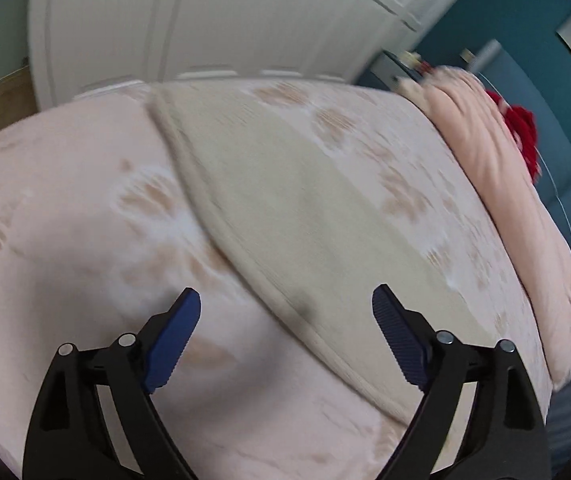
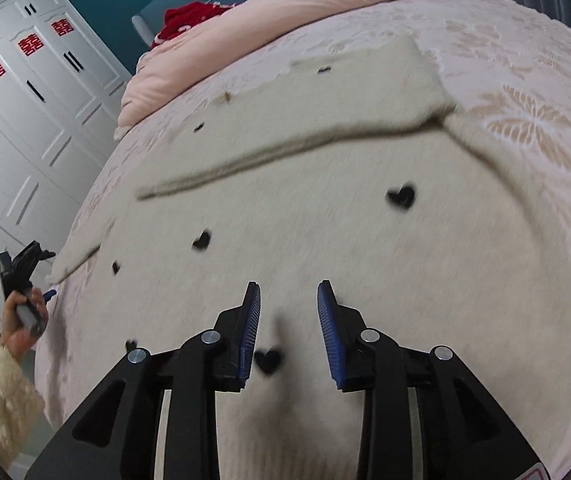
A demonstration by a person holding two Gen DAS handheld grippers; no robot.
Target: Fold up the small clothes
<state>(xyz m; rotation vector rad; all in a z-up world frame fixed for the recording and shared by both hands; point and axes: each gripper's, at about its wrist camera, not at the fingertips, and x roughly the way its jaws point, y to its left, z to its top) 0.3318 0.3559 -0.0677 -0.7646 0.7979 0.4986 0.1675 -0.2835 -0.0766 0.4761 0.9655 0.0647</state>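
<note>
I see the cream sweater (image 2: 325, 220) spread flat on the bed (image 2: 525, 80) — my left hand-held gripper (image 1: 285, 300) gapes wide, my right hand-held gripper (image 2: 288, 292) narrower, both empty; pink duvet (image 2: 285, 12) bunched behind.

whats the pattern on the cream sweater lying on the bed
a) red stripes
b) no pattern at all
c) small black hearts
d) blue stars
c) The fuzzy cream knitted sweater spread flat on the pale pink floral bedspread is dotted with small black hearts, one showing just behind the open right gripper.
</note>
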